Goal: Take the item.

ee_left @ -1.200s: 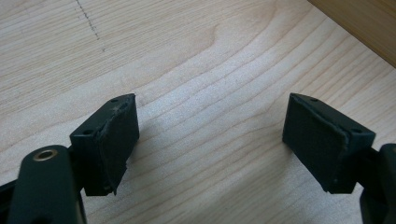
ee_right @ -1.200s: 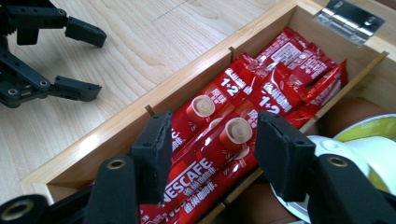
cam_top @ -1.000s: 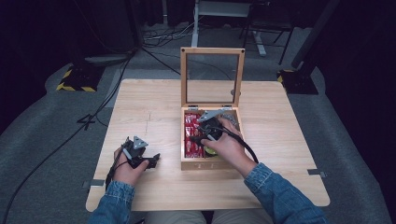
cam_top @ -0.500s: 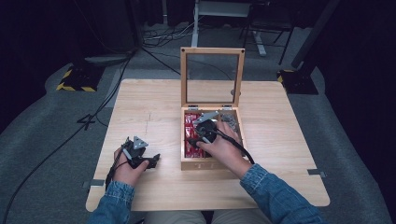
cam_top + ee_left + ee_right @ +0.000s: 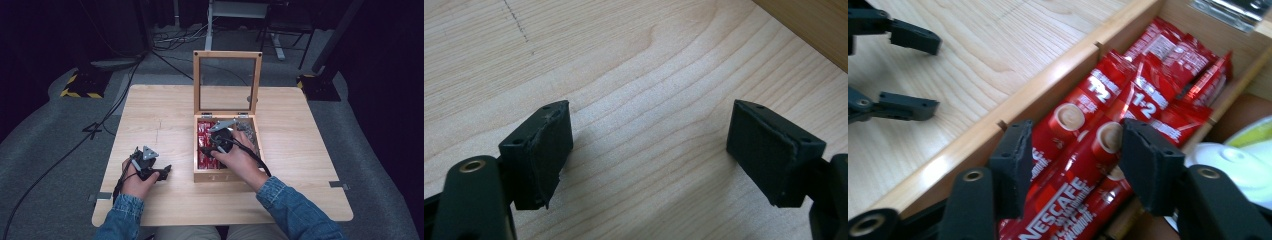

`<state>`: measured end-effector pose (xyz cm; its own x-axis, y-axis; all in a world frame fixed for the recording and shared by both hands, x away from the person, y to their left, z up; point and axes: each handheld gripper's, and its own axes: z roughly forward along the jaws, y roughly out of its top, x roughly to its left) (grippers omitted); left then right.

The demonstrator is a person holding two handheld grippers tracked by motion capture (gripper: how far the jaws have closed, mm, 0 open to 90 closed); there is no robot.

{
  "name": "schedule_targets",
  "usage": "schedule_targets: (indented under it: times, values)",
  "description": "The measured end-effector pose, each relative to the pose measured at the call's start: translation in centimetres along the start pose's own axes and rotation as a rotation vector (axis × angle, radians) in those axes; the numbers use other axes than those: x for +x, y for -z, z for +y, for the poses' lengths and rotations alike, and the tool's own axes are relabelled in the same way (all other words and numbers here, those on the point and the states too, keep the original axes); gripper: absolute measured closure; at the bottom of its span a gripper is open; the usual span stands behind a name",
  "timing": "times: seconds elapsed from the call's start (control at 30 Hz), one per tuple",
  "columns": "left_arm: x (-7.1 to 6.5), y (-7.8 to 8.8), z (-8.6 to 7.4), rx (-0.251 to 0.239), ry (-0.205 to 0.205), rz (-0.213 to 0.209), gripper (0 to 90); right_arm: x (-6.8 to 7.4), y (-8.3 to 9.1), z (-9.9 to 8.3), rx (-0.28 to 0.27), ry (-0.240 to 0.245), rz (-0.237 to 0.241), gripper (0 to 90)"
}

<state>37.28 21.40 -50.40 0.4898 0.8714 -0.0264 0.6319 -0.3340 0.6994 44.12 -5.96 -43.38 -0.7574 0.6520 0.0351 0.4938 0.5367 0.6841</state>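
Observation:
A wooden box [image 5: 225, 175] stands open mid-table, its glass lid [image 5: 227, 54] upright behind it. Red Nescafé sachets [image 5: 1108, 105] fill its left compartment [image 5: 203, 131]. My right gripper [image 5: 1075, 160] reaches down into that compartment [image 5: 206, 150], open, its jaws on either side of one sachet [image 5: 1068, 185] in the pile. My left gripper [image 5: 164, 171] rests low over the bare table left of the box, held in a hand. Its jaws stand wide open [image 5: 649, 155] with nothing between them. It also appears in the right gripper view [image 5: 934, 75], beyond the box wall.
A white and green object [image 5: 1243, 150] lies in the neighbouring compartment, past a wooden divider [image 5: 1198, 132]. The box's outer wall [image 5: 814, 25] runs close by my left gripper. Cables trail off the table's left edge [image 5: 107, 165]. Bare tabletop [image 5: 310, 140] lies right of the box.
My right gripper has shifted left and lower inside the box, onto the red sachets. The left gripper has stayed where it was.

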Motion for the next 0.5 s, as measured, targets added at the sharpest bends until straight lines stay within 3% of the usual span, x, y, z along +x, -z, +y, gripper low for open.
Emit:
schedule_targets:
  times: [0.1, 0.2, 0.33, 0.37, 0.5]
  values:
    - [0.0, 0.0, 0.0, 0.000, 0.000, 0.000, 18.9, 1.1, -0.2, 0.0, 0.027, 0.073, -0.089, 53.5]
    - [0.0, 0.0, 0.0, 0.000, -0.002, 0.000, 19.0, 1.3, -0.4, 0.0, 0.040, 0.078, -0.110, 55.9]
    - [0.0, 0.0, 0.0, 0.003, -0.003, -0.002, 18.9, 0.9, -0.3, 0.0, 0.038, 0.046, -0.086, 61.7]
    - [0.0, 0.0, 0.0, 0.003, -0.003, -0.002, 19.0, 0.7, -0.1, 0.0, 0.043, 0.034, -0.074, 68.6]
    - [0.0, 0.0, 0.0, 0.003, -0.004, -0.001, 18.9, 0.2, 0.0, -0.1, 0.043, 0.001, -0.046, 77.1]
